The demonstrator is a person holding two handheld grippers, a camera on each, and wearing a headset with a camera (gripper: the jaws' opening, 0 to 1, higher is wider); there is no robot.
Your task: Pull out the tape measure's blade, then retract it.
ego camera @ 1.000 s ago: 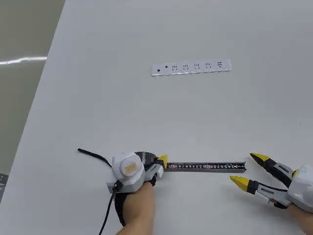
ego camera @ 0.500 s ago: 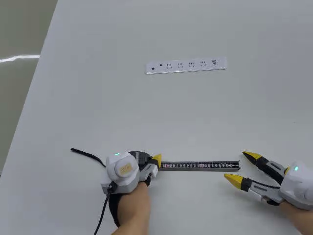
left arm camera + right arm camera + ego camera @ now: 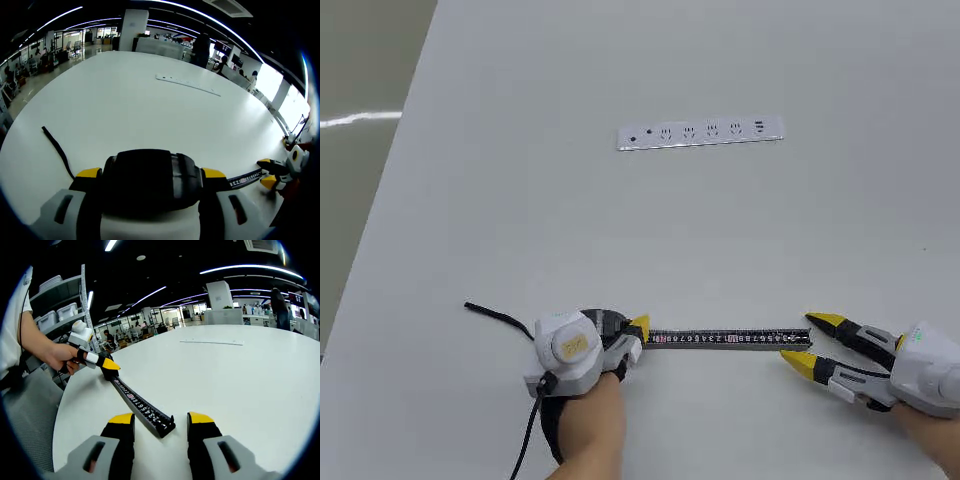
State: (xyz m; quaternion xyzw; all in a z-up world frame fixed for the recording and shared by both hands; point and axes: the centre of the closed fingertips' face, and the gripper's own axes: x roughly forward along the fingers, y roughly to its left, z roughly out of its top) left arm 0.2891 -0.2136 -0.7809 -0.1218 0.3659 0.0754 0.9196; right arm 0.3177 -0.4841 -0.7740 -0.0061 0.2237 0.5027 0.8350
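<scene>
Right hand-held gripper [image 3: 798, 337] moved up to blade [image 3: 725, 339] tip, jaws spread either side.
Left hand-held gripper [image 3: 632, 338] pinched tape measure [image 3: 150, 180]; open surface [image 3: 620, 230] ahead, left edge well apart.

White power strip [image 3: 700, 132] on white table [image 3: 570, 220]

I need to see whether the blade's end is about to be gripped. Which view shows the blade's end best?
The right gripper view: the blade's end lies close up between the open right fingers. The head view shows it small, from above; the left gripper view shows it far off and tiny.
</scene>
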